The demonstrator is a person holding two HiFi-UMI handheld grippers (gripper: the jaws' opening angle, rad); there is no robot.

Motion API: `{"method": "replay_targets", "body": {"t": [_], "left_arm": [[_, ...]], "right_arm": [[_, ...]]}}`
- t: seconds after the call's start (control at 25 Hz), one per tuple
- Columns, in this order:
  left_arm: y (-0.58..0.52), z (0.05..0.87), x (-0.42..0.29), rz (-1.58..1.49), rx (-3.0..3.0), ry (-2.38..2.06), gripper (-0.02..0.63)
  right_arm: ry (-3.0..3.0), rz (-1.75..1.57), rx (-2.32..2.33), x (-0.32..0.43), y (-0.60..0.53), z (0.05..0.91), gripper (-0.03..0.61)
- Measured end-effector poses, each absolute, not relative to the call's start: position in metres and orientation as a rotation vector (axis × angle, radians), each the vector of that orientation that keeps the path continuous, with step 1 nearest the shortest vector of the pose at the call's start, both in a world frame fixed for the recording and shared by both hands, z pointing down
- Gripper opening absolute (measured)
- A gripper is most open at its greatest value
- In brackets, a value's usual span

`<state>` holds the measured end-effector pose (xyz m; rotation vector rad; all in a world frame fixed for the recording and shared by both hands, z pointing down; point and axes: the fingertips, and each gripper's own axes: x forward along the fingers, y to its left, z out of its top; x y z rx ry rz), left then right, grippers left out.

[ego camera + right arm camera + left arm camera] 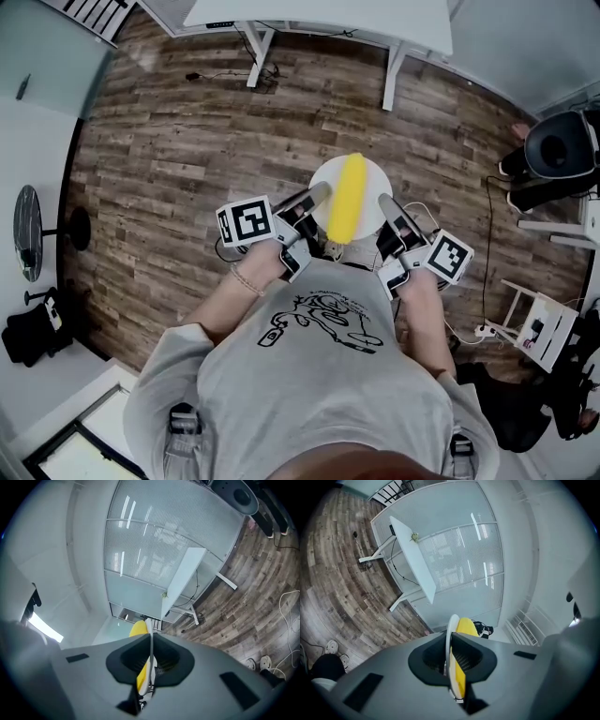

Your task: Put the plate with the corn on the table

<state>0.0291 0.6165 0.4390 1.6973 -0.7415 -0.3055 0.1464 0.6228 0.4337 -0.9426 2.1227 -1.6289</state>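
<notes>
Ahead, long white table [319, 19] stands well apart. Round white plate [375, 187] hangs over wood floor [169, 169], opposite rims pinched by left gripper [317, 195] and right gripper [386, 204]. Yellow corn cob [348, 197] between them points tableward.

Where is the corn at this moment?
In the head view the corn lies on the white plate, held above the wooden floor between the left tongs and the right tongs, just before the person.

left gripper [317, 195] and right gripper [387, 205] clamp a white plate [372, 177] carrying corn [347, 197] over a wood floor [169, 150].
</notes>
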Motion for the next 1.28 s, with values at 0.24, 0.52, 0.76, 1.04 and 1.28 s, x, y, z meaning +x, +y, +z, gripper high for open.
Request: {"method": "replay_targets", "body": {"t": [0.24,0.52,0.76,1.04,1.28], "left_arm": [[0.587,0.439,0.035,-0.33,1.695,-0.747,0.032],[0.537,0.437,0.025,-0.339,1.709,-0.736,0.032],[0.445,0.436,-0.01,-0.33,1.698,-0.723,0.033],[0.412,0.424,-0.024,-0.349,1.727,-0.707,0.032],[0.381,0.421,-0.042,-0.35,1.741,-0.694,0.032]], "right_arm": [[2.148,-1.617,-0.945,0.152,0.592,0.431,0.021],[2.154,-1.605,-0.965,0.144,0.544,0.431,0.021],[2.152,-1.611,-0.986,0.108,0.452,0.428,0.021],[2.149,-1.58,-0.987,0.095,0.42,0.419,0.021],[2.143,-1.552,-0.997,0.076,0.391,0.415,0.021]]}}
